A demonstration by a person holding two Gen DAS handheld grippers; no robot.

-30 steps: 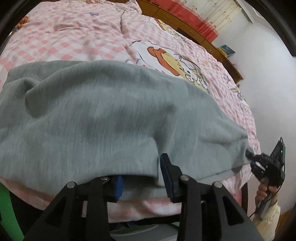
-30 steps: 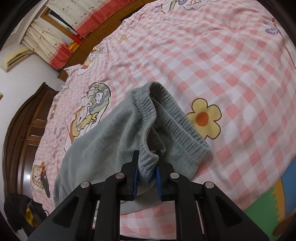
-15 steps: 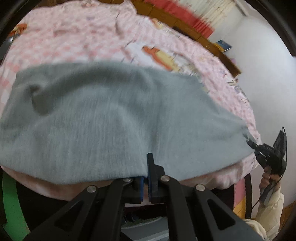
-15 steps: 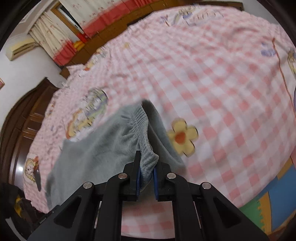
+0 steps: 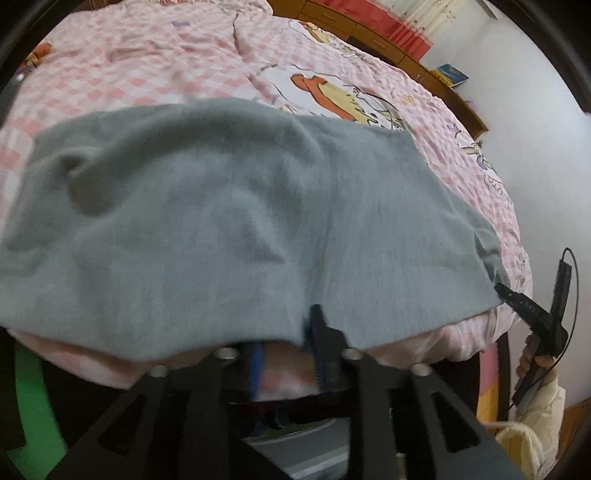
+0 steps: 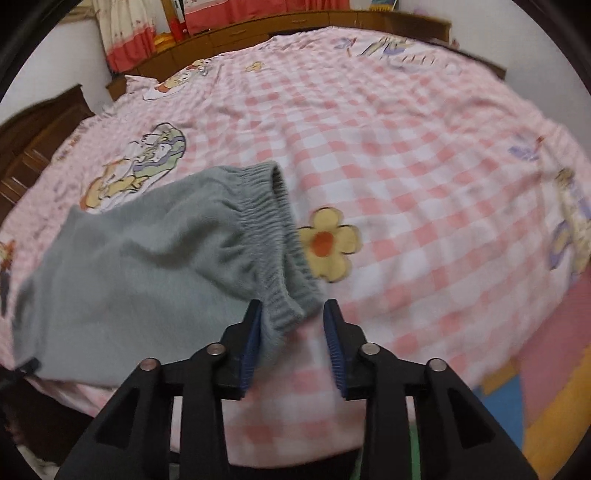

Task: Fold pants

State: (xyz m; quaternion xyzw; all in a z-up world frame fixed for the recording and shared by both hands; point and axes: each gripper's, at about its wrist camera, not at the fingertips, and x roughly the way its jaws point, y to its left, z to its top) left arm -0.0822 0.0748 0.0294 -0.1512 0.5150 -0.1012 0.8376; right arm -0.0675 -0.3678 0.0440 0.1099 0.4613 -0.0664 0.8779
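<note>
- Change, left: half a second ago the left gripper point(image 5: 286, 354) was pinched shut at the hem of the grey pants point(image 5: 236, 229); its jaws now stand apart, the hem draped over them.
- Change, right: the right gripper point(image 6: 293, 328), earlier clamped on the elastic waistband point(image 6: 275, 240), has spread wide; the waistband corner now lies loose between the two blue pads point(image 6: 251, 343).
- Left gripper: open; cloth hides the left fingertip, so actual contact cannot be told.
- Right gripper: open; its left pad touches or nearly touches the waistband corner, its right pad stands over bare sheet.
- Pants: spread flat across the near side of the pink checked bedsheet point(image 6: 388, 147), waistband end toward the right gripper, near hem running along the bed's edge.
- Edges: yellow flower print point(image 6: 327, 243) just beside the waistband.
- Open room: wide sheet beyond and right of the pants; wooden headboard point(image 6: 258, 26) at the far side.
- Also seen: the right gripper point(image 5: 532, 314) in the left wrist view, at the pants' far corner.
</note>
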